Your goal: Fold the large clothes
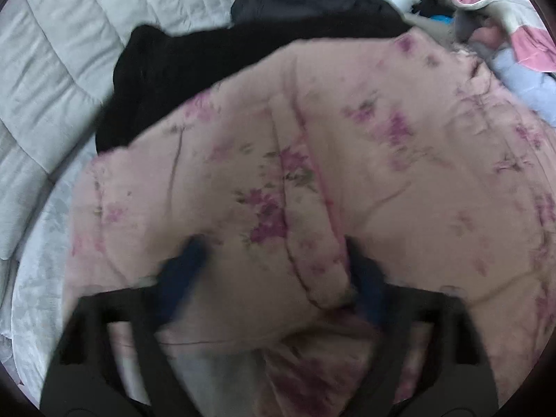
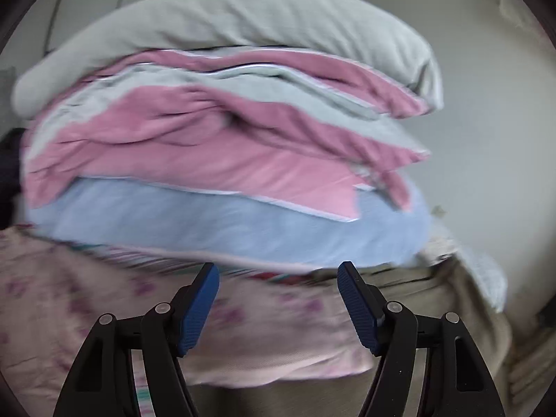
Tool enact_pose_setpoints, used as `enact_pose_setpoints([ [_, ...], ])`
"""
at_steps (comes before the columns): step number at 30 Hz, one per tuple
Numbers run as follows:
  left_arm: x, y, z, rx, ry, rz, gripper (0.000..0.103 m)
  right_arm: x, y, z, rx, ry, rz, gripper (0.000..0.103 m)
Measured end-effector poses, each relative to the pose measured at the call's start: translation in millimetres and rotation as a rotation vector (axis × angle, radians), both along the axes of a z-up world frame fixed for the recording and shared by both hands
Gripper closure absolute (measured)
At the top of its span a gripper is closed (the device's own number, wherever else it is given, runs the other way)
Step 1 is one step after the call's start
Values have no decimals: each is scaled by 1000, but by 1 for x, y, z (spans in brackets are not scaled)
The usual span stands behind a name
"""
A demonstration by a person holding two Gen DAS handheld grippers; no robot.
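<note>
A large pale pink garment with purple flowers [image 1: 365,146] lies spread over the bed and fills most of the left wrist view. My left gripper [image 1: 278,260] points down onto it, blurred, with a raised fold of the cloth between its blue fingers [image 1: 187,267]; the pads stand apart from the fold on the left side. In the right wrist view the same floral cloth [image 2: 87,299] lies below my right gripper [image 2: 278,272], which is open with nothing between its pads.
A black garment [image 1: 208,69] lies behind the floral one on a grey quilted cover [image 1: 69,52]. Ahead of the right gripper rises a stack of folded bedding: blue [image 2: 208,226], pink [image 2: 208,146], grey [image 2: 243,17]. A beige sheet [image 2: 434,299] lies to the right.
</note>
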State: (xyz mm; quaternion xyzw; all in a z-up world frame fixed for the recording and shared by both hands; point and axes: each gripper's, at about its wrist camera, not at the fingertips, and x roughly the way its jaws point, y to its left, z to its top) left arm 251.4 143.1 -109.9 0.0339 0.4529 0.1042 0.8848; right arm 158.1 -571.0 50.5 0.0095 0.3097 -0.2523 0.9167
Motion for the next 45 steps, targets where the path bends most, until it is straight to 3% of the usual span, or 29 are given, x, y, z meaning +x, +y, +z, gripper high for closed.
enact_pose_setpoints([
  [1, -2, 6, 5, -38, -11, -6, 59, 0, 2, -2, 21, 0, 20, 31],
  [2, -5, 8, 11, -16, -17, 4, 66, 1, 9, -3, 44, 1, 43, 31],
  [8, -63, 50, 97, 187, -154, 47, 69, -1, 39, -8, 73, 20, 125, 31],
  [12, -104, 124, 141, 297, -199, 210, 70, -9, 52, -5, 69, 18, 172, 31],
  [16, -142, 198, 152, 310, -174, 415, 69, -20, 61, -1, 65, 28, 213, 31],
  [18, -162, 224, 148, 370, -138, 522, 69, -26, 65, -1, 63, 37, 226, 31],
  [20, -178, 233, 145, 429, -113, 566, 68, -33, 67, -1, 72, 40, 239, 31],
  [21, -185, 235, 145, 414, -109, 560, 61, -38, 68, -2, 88, 44, 253, 31],
  [22, -194, 234, 145, 373, -109, 542, 44, -41, 71, -3, 101, 46, 265, 29],
  [24, -207, 224, 145, 295, -119, 499, 23, -51, 76, -8, 136, 58, 304, 26],
  [26, -219, 205, 138, 181, -130, 409, 21, -62, 84, -16, 168, 70, 340, 24],
  [29, -229, 170, 115, -70, -81, 214, 21, -82, 94, -35, 275, 104, 423, 24],
  [32, -239, 124, 84, -305, 1, 9, 21, -100, 103, -63, 389, 168, 516, 24],
  [34, -241, 98, 60, -434, 56, -100, 21, -112, 113, -83, 413, 220, 557, 24],
  [38, -248, 54, 26, -538, 173, -240, 21, -133, 133, -127, 453, 332, 616, 24],
  [42, -251, 31, -11, -589, 297, -254, 22, -150, 144, -171, 598, 458, 636, 24],
  [43, -254, 26, -18, -631, 325, -262, 28, -152, 144, -181, 656, 477, 620, 28],
  [44, -258, 22, -16, -657, 338, -268, 29, -151, 143, -187, 717, 484, 615, 40],
  [45, -262, 18, -16, -649, 334, -270, 29, -152, 142, -190, 769, 480, 623, 46],
])
